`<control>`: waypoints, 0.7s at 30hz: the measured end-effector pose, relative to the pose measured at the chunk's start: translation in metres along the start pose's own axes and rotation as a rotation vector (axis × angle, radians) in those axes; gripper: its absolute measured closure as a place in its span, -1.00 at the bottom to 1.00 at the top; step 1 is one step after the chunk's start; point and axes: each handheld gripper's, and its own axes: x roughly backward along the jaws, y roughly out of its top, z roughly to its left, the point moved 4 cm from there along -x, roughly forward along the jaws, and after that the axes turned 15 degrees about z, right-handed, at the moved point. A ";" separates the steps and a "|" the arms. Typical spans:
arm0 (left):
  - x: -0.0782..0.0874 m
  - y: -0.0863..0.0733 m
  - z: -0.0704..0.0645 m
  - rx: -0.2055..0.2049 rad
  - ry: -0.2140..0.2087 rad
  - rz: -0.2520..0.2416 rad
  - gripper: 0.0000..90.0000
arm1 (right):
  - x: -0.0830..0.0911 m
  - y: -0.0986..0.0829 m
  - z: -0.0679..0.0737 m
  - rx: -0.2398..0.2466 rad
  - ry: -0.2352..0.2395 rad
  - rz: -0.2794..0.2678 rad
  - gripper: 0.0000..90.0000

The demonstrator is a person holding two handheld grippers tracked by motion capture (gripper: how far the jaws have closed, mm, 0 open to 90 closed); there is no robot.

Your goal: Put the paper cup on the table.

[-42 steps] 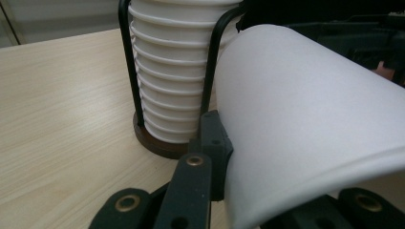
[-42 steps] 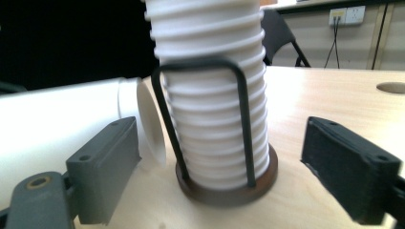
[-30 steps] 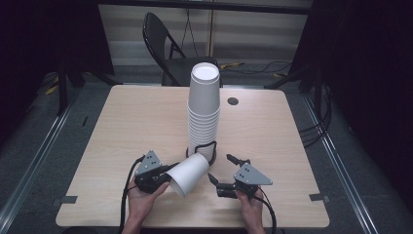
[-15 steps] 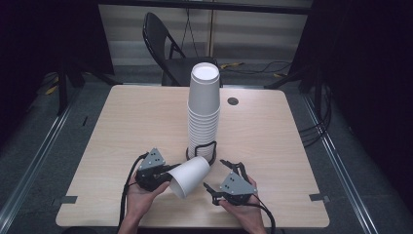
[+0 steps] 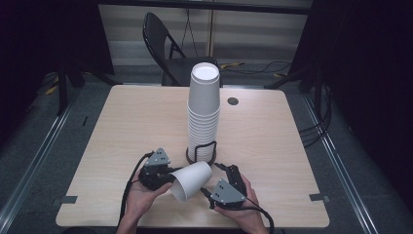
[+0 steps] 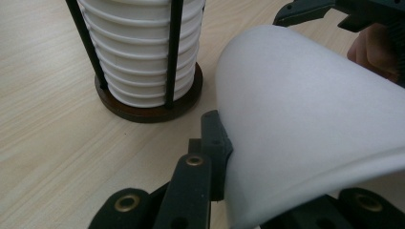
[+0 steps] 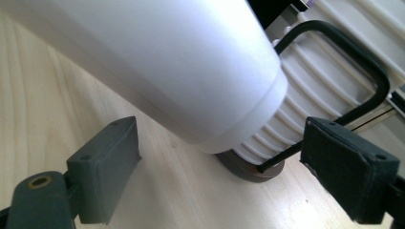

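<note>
A tall stack of white paper cups (image 5: 203, 109) stands in a black wire holder (image 5: 201, 152) at the table's middle. My left gripper (image 5: 170, 176) is shut on the rim wall of one white cup (image 5: 191, 181), which lies tilted on its side just above the table, with its mouth toward the near edge. In the left gripper view a jaw pad (image 6: 217, 143) presses the cup (image 6: 310, 119). My right gripper (image 5: 213, 179) is open, its pads (image 7: 110, 162) either side of the cup's base (image 7: 215, 71) without touching it. The stack (image 7: 329, 90) stands right behind.
A dark round grommet (image 5: 233, 101) sits in the wooden table (image 5: 122, 122) at the back right. A black folding chair (image 5: 168, 46) stands beyond the far edge. Cables trail from both grippers over the near edge.
My right gripper has swung left and turned, and its open jaws now straddle the cup's base. The left gripper and the cup have barely moved.
</note>
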 end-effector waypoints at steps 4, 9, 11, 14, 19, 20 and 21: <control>-0.003 0.006 -0.003 -0.012 -0.003 0.024 0.92 | 0.000 0.001 0.004 0.057 -0.026 -0.003 -0.72; -0.007 0.012 -0.008 -0.017 -0.018 0.053 0.92 | 0.001 0.002 0.006 0.102 -0.051 -0.003 -0.72; -0.008 0.013 -0.010 -0.023 -0.018 0.064 0.92 | 0.002 0.002 0.007 0.115 -0.056 -0.011 -0.75; -0.011 0.017 -0.014 -0.033 -0.028 0.077 0.92 | 0.001 0.003 0.010 0.139 -0.074 -0.016 -0.78; -0.015 0.025 -0.018 -0.052 -0.034 0.108 0.92 | 0.001 0.006 0.014 0.162 -0.086 -0.026 -0.78; -0.015 0.026 -0.018 -0.052 -0.034 0.114 0.92 | 0.000 0.006 0.014 0.160 -0.090 -0.022 -0.79; -0.015 0.027 -0.017 -0.048 -0.045 0.116 0.92 | 0.000 0.006 0.014 0.152 -0.089 -0.027 -0.79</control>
